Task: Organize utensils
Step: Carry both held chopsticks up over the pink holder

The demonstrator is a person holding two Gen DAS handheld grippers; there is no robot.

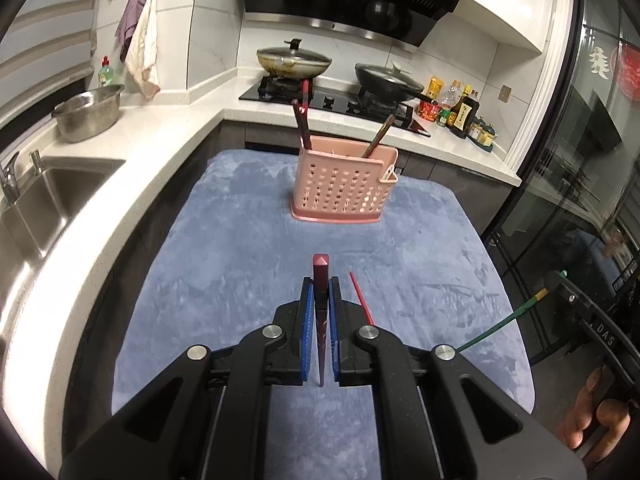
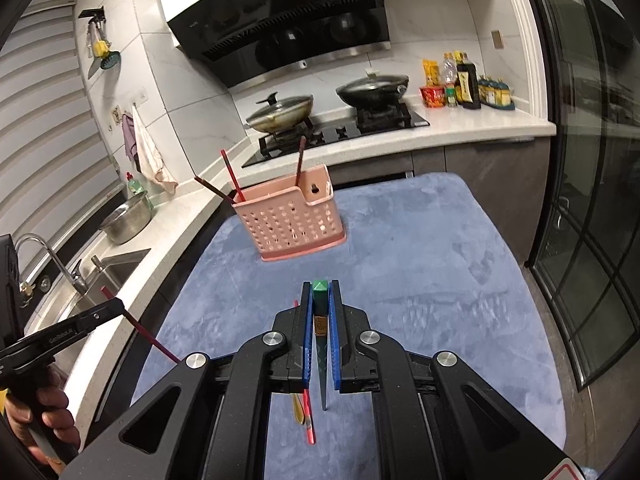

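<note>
A pink perforated utensil holder (image 1: 344,184) stands at the far side of the blue mat (image 1: 240,264) with three chopsticks in it; it also shows in the right wrist view (image 2: 292,220). My left gripper (image 1: 321,286) is shut on a dark red chopstick (image 1: 321,276), held above the mat. My right gripper (image 2: 320,290) is shut on a green chopstick (image 2: 320,292), also above the mat. A bright red chopstick (image 1: 362,300) lies on the mat just right of the left gripper; it shows below the right gripper (image 2: 309,420) beside a small yellow-green utensil (image 2: 298,410).
A white counter (image 1: 132,148) with a sink (image 1: 48,192) and a steel colander (image 1: 88,112) runs along the left. A stove with two lidded pans (image 1: 294,60) and sauce bottles (image 1: 464,112) stand behind. A glass door (image 2: 592,200) is on the right.
</note>
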